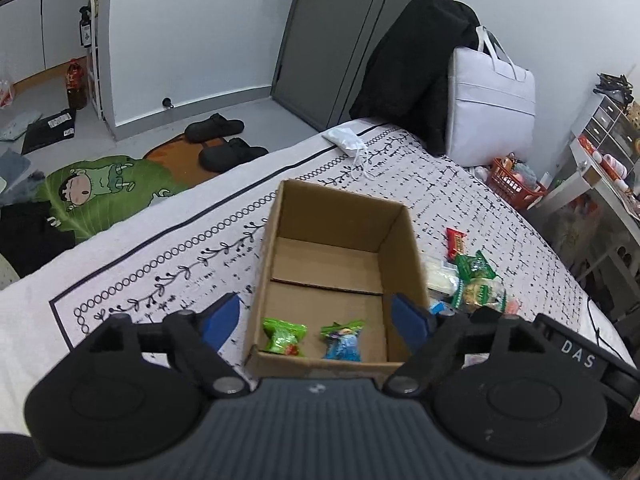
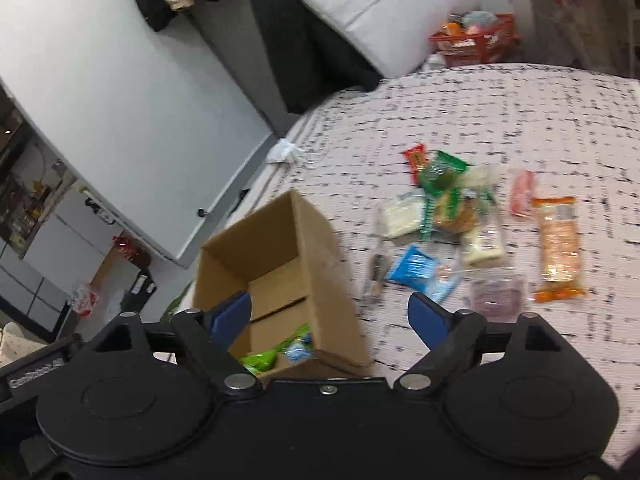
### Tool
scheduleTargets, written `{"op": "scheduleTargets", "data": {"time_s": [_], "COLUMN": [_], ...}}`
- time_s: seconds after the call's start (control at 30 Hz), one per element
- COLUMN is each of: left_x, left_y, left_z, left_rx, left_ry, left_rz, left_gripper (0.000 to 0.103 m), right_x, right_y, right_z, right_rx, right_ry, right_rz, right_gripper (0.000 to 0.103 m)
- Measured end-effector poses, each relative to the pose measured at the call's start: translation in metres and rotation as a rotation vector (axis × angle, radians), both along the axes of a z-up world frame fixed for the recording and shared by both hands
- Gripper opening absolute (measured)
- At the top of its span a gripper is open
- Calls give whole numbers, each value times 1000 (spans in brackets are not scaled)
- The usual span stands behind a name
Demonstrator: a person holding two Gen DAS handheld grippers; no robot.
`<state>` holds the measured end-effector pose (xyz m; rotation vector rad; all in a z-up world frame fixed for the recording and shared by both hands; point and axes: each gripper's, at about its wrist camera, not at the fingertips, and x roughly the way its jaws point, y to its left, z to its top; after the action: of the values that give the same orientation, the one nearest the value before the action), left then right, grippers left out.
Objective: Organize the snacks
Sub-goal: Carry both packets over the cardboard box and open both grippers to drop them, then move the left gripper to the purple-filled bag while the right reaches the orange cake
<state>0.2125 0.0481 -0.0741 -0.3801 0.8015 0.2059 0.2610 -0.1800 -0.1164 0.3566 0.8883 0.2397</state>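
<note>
Cardboard box (image 1: 336,276) holds two crinkly packets (image 1: 284,337)

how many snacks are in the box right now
2. A green packet lies at the near left of the box floor, a blue packet beside it to the right. The near wall may hide more.

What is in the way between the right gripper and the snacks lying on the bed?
Nothing visible. The right gripper is open and empty, and the snack pile lies loose on the bedspread ahead of it. The cardboard box sits off to the pile's left, its top open.
</note>
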Motion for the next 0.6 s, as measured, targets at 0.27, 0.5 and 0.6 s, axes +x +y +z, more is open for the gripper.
{"op": "scheduleTargets", "data": {"time_s": [0.27,0.5,0.6], "left_x": [-1,0,3], "left_y": [-34,-68,-84], "left_z": [14,29,33], "left_rx": [44,67,72], "left_ry": [2,-17,-17], "left_rz": [-8,-32,-53], "left_gripper": [97,103,103], "right_x": [-4,-5,-5], "right_y": [-31,-74,-95], "right_z": [6,16,15], "right_rx": [-5,34,49], "right_ry": [25,6,19], "right_rz": [-7,-70,-99], "right_gripper": [90,92,92]}}
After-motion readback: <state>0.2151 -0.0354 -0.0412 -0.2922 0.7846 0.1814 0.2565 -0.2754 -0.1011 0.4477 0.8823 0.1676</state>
